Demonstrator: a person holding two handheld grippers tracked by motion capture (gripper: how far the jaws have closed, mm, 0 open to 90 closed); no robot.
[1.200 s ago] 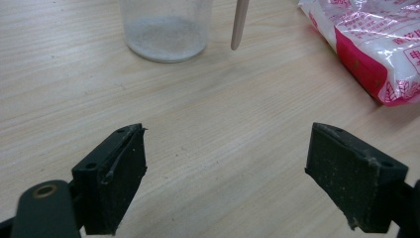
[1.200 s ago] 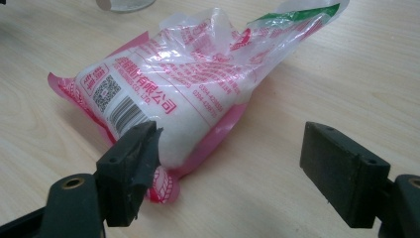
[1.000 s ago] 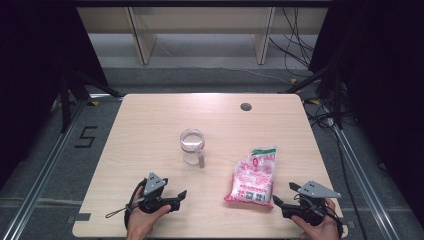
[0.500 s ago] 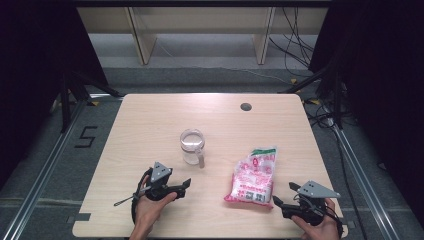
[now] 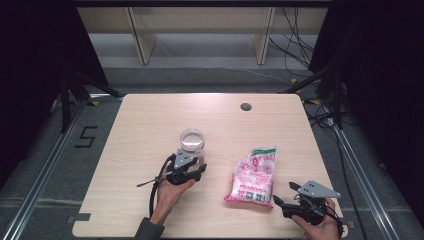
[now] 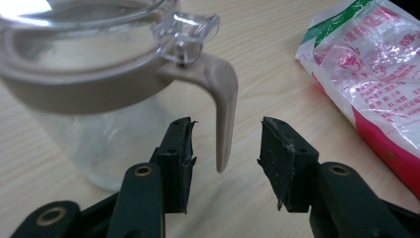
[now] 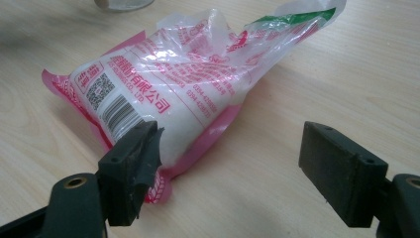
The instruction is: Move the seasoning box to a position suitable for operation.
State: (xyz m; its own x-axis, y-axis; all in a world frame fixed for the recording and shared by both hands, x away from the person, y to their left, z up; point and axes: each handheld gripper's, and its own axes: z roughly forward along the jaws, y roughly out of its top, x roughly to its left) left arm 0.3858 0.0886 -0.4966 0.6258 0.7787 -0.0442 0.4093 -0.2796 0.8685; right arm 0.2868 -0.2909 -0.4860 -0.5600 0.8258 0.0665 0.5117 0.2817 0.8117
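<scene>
My left hand-held gripper [image 6: 225, 148] is closing, still spread around the jar handle [image 6: 223, 104]; off-centre, it tips the jar [image 5: 192, 141] toward twelve o'clock.

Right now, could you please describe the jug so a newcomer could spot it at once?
On the wooden table, look near the middle, just ahead of the left gripper. The jug stands there upright: clear glass with a beige collar and a beige handle hanging between the open jaws, unlike the flat pink-and-white bag beside it.
</scene>
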